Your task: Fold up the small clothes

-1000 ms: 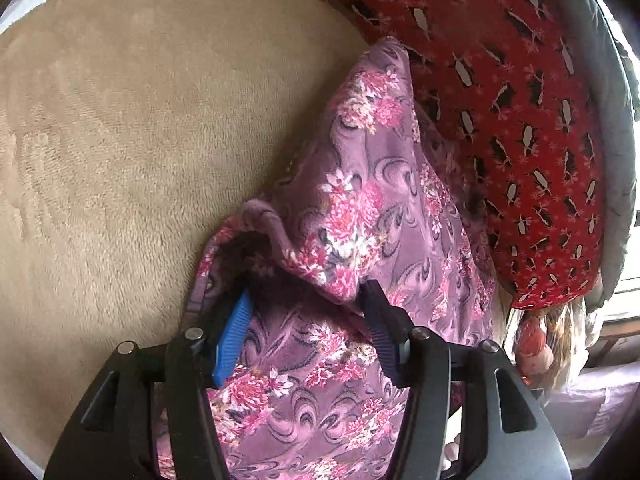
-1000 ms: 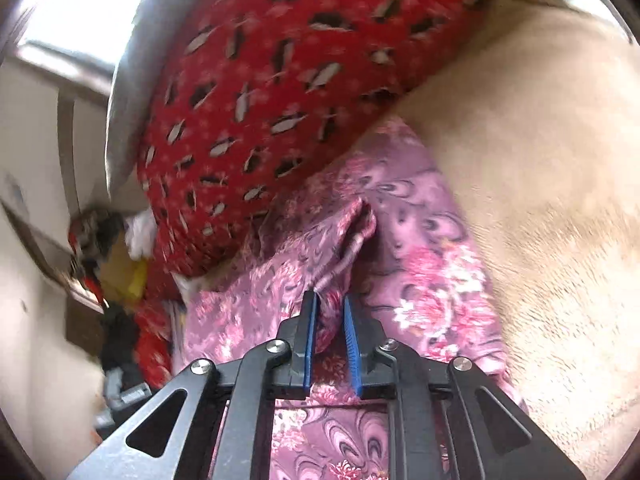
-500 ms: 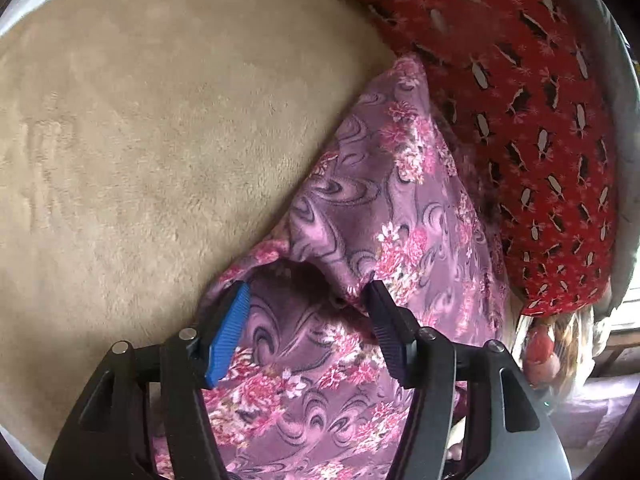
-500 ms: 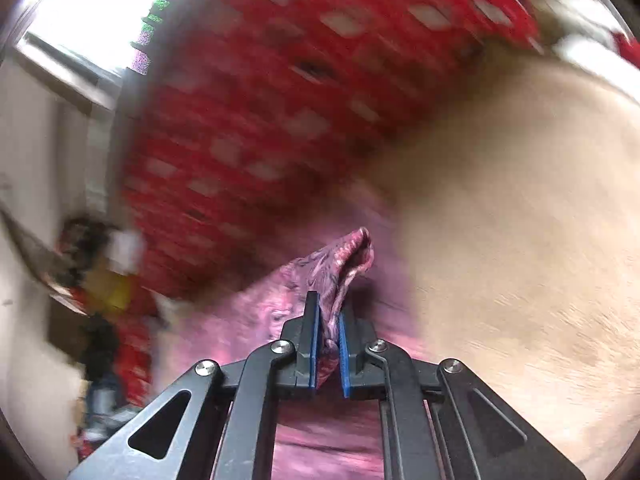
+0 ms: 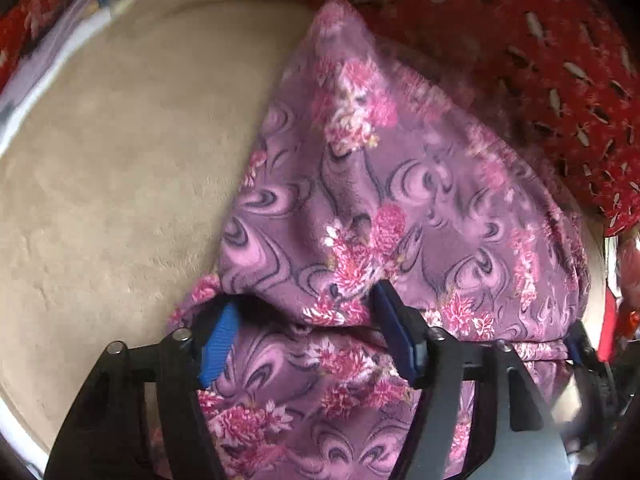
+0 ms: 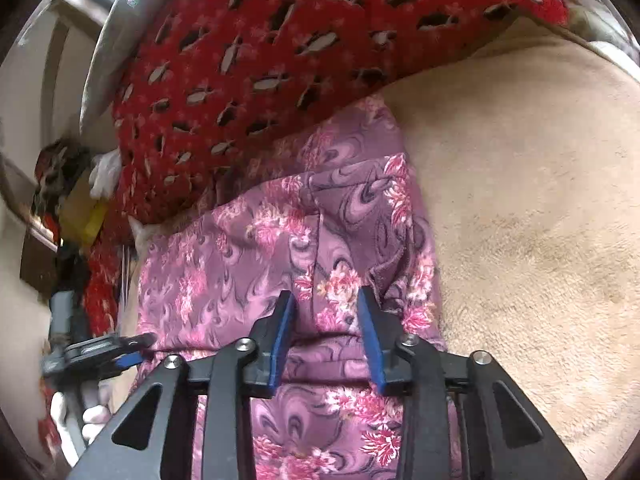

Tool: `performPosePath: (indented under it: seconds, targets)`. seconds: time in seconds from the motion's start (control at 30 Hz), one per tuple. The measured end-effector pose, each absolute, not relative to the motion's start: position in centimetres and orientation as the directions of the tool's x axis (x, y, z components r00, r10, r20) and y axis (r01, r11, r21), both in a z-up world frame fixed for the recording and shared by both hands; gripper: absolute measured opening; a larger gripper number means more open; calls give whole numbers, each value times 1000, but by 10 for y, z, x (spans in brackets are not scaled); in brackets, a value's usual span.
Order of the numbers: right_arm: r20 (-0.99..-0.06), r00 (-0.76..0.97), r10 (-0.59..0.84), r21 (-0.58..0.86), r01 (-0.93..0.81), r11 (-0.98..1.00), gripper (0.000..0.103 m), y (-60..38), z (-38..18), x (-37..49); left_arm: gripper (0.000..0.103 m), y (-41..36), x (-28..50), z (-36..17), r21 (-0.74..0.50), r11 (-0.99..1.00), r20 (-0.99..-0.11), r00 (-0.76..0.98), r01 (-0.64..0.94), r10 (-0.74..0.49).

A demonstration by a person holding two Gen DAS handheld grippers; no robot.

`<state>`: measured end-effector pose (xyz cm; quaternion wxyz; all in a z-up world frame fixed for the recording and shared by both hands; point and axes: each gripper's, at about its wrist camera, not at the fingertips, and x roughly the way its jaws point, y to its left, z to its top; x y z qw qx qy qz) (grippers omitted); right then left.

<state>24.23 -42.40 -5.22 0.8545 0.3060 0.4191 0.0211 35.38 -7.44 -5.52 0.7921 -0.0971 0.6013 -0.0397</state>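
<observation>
A purple garment with pink flowers point(image 5: 384, 208) lies folded over itself on a beige plush surface point(image 5: 120, 184). It also shows in the right wrist view point(image 6: 304, 240). My left gripper point(image 5: 308, 328) is open, its blue pads astride the fold's near edge, holding nothing. My right gripper point(image 6: 326, 316) is open just over the folded edge, with the cloth lying loose between its pads. The left gripper point(image 6: 132, 354) shows at the left edge of the right wrist view; the right gripper's tip point(image 5: 576, 340) shows at the right edge of the left wrist view.
A red patterned blanket point(image 5: 540, 52) lies along the far side of the garment, also in the right wrist view point(image 6: 256, 60). The beige surface point(image 6: 520, 220) extends right of the garment. Clutter point(image 6: 68, 200) sits beyond the bed edge at left.
My right gripper carried a pinched edge of the garment over and has opened, letting the cloth go. The garment now lies folded. My left gripper stayed open.
</observation>
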Motion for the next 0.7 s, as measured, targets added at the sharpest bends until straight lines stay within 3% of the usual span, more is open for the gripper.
performPosePath:
  seconds: [0.3, 0.7]
  targets:
    - [-828, 484, 284, 414, 186, 891, 36, -391, -46, 192, 67, -95, 268, -43, -40, 996, -942, 330, 76, -63]
    - [-872, 385, 302, 393, 184, 901, 40, -370, -42, 72, 67, -91, 187, -31, -33, 993, -943, 324, 117, -70]
